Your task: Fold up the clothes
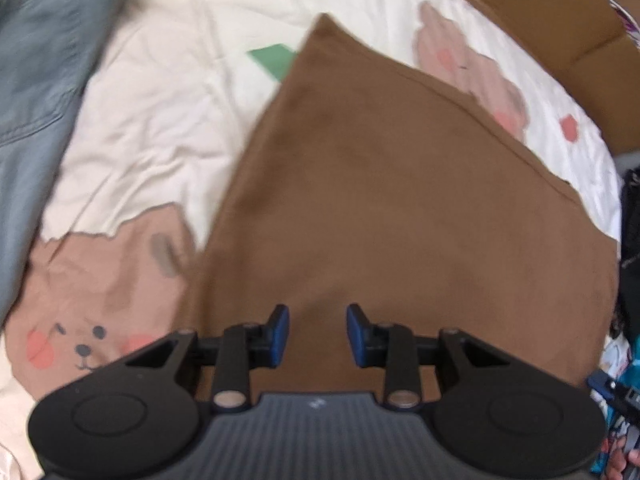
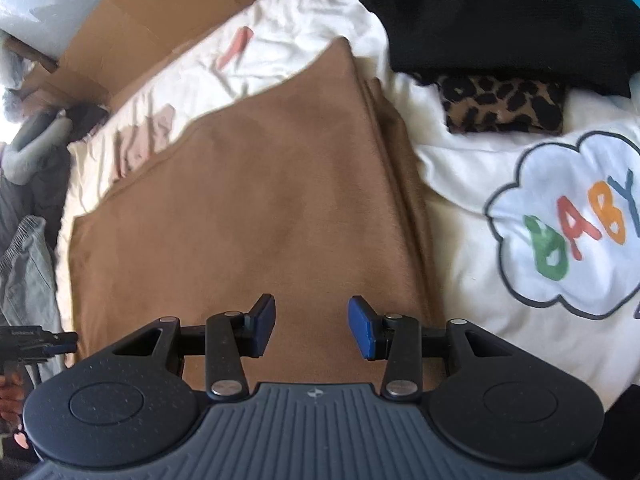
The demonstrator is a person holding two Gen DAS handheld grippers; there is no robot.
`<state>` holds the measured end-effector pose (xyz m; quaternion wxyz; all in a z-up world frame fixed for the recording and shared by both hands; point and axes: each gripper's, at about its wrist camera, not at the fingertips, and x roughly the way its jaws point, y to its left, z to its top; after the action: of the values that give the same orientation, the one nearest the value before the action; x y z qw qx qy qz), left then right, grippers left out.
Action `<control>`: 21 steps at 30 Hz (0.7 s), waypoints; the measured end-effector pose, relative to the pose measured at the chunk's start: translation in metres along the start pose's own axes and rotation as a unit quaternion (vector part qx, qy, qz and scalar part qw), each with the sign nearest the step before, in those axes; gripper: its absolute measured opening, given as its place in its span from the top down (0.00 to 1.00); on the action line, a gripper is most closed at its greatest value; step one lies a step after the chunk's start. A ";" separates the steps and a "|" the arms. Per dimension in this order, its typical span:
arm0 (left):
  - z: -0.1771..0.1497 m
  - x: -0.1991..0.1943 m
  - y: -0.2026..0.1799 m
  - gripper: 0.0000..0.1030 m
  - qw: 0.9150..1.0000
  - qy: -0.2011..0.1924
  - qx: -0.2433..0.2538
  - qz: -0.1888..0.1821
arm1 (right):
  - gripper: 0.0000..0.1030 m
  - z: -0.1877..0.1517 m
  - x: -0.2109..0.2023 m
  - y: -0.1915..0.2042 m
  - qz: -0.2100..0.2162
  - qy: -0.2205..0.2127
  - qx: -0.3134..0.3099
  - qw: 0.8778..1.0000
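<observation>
Both your claws are spread and pinch nothing: the left gripper (image 1: 318, 334) and the right gripper (image 2: 312, 328) each hang above the brown cloth (image 1: 400, 208), with bare fabric showing between the blue pads. The cloth lies flat on the white printed bedsheet (image 1: 160, 112), already doubled at one side, I judge, because stacked edges show there in the right view. You seem to be between two folds; the next move calls for taking an edge or corner with each claw. Only the left view shows the blue jeans (image 1: 36, 80); only the right view shows the leopard-print cloth (image 2: 504, 104) and the black garment (image 2: 500, 12).
</observation>
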<state>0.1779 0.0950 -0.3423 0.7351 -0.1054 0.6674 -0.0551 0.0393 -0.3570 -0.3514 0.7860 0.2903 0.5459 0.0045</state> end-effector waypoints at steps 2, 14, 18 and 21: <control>0.000 0.003 -0.011 0.68 1.000 -0.003 0.013 -0.008 | 0.54 0.001 0.004 0.007 0.011 -0.013 -0.010 1.000; 0.025 -0.002 -0.035 0.68 0.996 -0.062 0.022 -0.064 | 0.54 -0.033 0.025 0.049 0.069 -0.066 -0.078 0.992; 0.030 -0.006 -0.057 0.68 0.994 -0.072 0.062 -0.059 | 0.57 -0.042 0.038 0.074 0.089 -0.058 -0.120 0.987; 0.029 0.003 -0.076 0.69 0.992 -0.064 0.081 -0.068 | 0.70 -0.048 0.050 0.087 0.102 -0.054 -0.132 0.984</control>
<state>0.2117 0.0226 -0.3254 0.7770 -0.0935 0.6037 -0.1518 0.0458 -0.2466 -0.3654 0.8413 0.2378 0.4645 0.1411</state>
